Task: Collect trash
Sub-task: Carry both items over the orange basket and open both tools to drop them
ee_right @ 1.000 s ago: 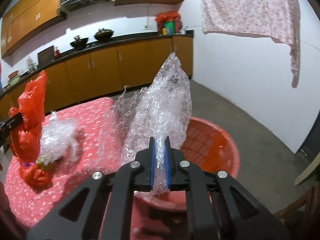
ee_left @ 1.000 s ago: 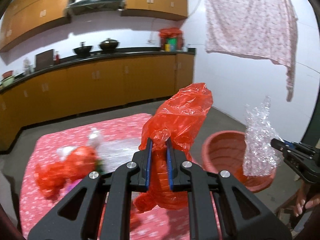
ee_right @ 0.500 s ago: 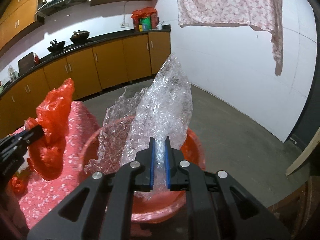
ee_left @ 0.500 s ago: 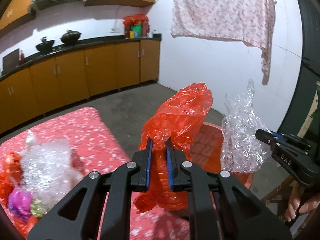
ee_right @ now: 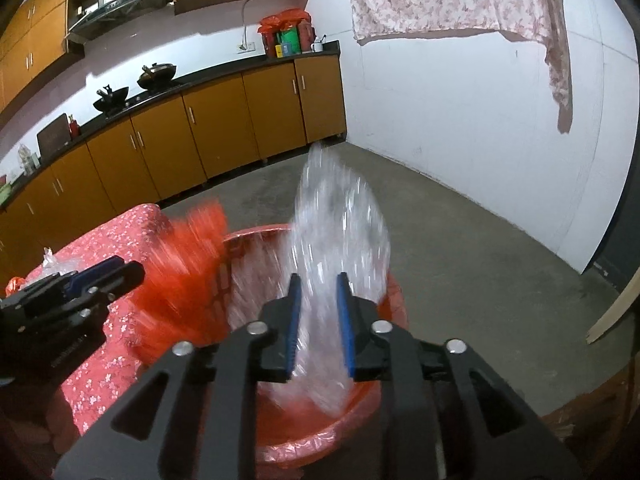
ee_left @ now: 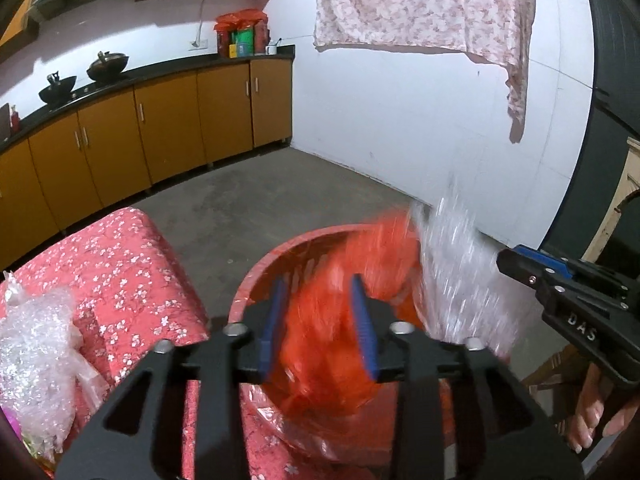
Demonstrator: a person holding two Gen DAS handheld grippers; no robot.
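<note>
Both claws, clamped half a second ago, now gape: left claw (ee_left: 318, 330) drops red bag (ee_left: 340, 320), right claw (ee_right: 318, 324) drops bubble wrap (ee_right: 340, 240) over the red basin (ee_right: 394, 296).

Two grippers (ee_left: 318, 330) (ee_right: 318, 324), one red basin (ee_right: 394, 300), one red bag (ee_left: 332, 344), two bubble-wrap pieces (ee_right: 340, 232) (ee_left: 36, 344), two woks (ee_right: 157, 70) (ee_right: 111, 98), one hanging cloth (ee_left: 424, 4).

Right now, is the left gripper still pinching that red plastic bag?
Apart. In the left wrist view the left gripper has its blue pads spread wide, with a gap on each side of the blurred red plastic bag over the red basin.
</note>
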